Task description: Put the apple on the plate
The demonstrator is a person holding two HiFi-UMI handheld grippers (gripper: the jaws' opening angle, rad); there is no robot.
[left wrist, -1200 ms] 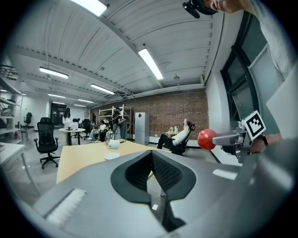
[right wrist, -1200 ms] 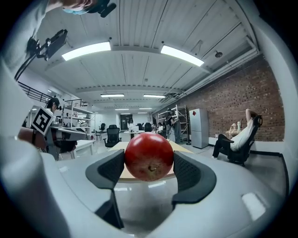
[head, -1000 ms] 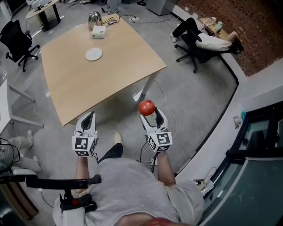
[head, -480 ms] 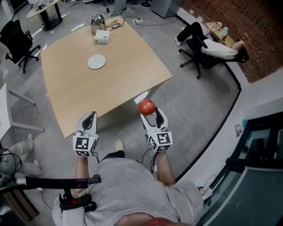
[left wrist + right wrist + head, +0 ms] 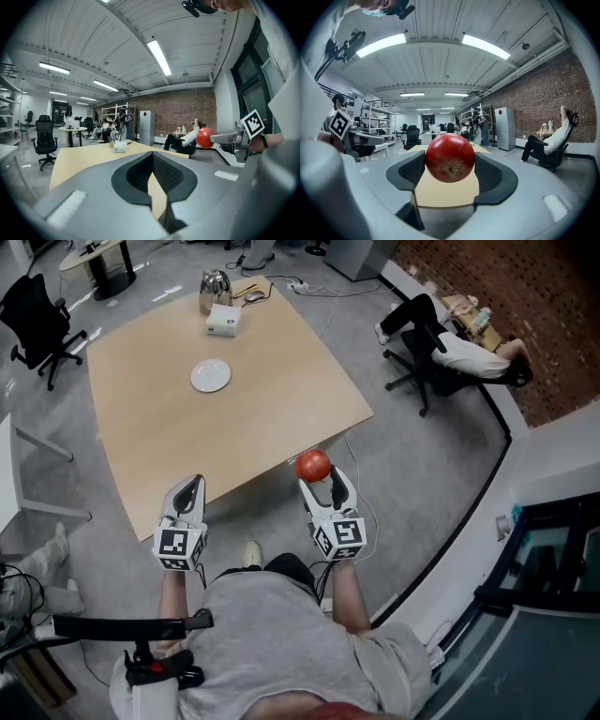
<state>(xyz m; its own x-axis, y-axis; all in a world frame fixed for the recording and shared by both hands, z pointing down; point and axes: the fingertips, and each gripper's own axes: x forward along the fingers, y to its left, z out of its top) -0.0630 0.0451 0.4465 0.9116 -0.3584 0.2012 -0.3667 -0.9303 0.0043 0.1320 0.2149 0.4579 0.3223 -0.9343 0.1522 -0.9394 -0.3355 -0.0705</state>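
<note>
Left gripper (image 5: 191, 484), right gripper (image 5: 319, 480) and apple (image 5: 312, 465) now nearer the table (image 5: 187, 446).

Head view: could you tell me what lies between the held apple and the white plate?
Only bare table; the head view shows nothing standing between the apple in the right gripper and the plate.

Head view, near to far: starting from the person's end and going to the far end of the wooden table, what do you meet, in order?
apple, held at the near edge of the table → white plate → white box → silvery jug at the far corner.
</note>
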